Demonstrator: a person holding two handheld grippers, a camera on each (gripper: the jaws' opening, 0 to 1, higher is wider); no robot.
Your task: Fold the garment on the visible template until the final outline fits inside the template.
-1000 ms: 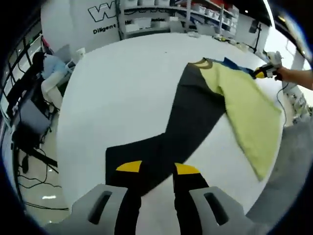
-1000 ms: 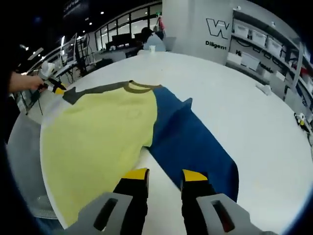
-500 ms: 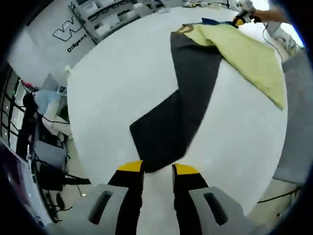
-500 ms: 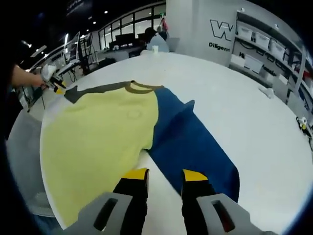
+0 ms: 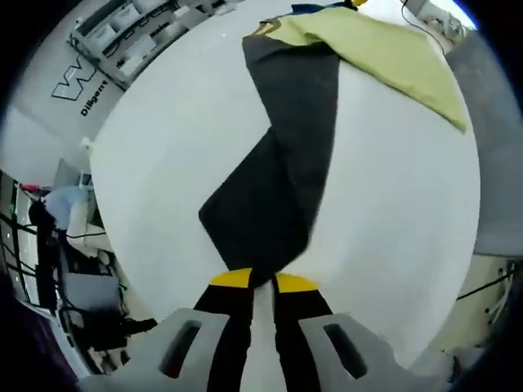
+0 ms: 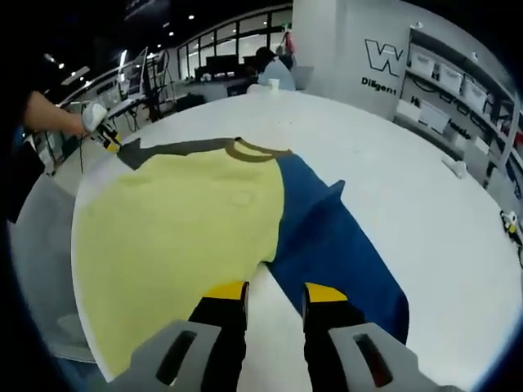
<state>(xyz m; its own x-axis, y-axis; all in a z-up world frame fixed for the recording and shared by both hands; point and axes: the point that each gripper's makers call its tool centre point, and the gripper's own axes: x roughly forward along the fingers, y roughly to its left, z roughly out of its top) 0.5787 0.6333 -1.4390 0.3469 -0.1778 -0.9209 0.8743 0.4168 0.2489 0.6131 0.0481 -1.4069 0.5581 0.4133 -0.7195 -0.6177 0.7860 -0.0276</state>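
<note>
A long-sleeved shirt lies flat on the round white table (image 5: 163, 131). Its body is yellow (image 6: 163, 237), one sleeve is dark grey (image 5: 278, 163) and the other is blue (image 6: 335, 245). My left gripper (image 5: 263, 282) has its jaws drawn close together on the dark grey sleeve's cuff. In the right gripper view that same left gripper (image 6: 102, 135), held by a hand, sits at the far end of the dark grey sleeve (image 6: 176, 149). My right gripper (image 6: 275, 292) stands open just above the table, where the yellow hem meets the blue sleeve, holding nothing.
A grey sheet (image 5: 490, 163) hangs along the table's edge beside the yellow body, also visible as a grey band (image 6: 41, 245). Shelves with boxes (image 6: 458, 90) line the far wall. A seated person (image 6: 274, 69) and desks lie beyond the table.
My left gripper has closed in on the dark grey sleeve's cuff and its jaws have narrowed onto it. The right gripper has stayed open and shifted only slightly.
</note>
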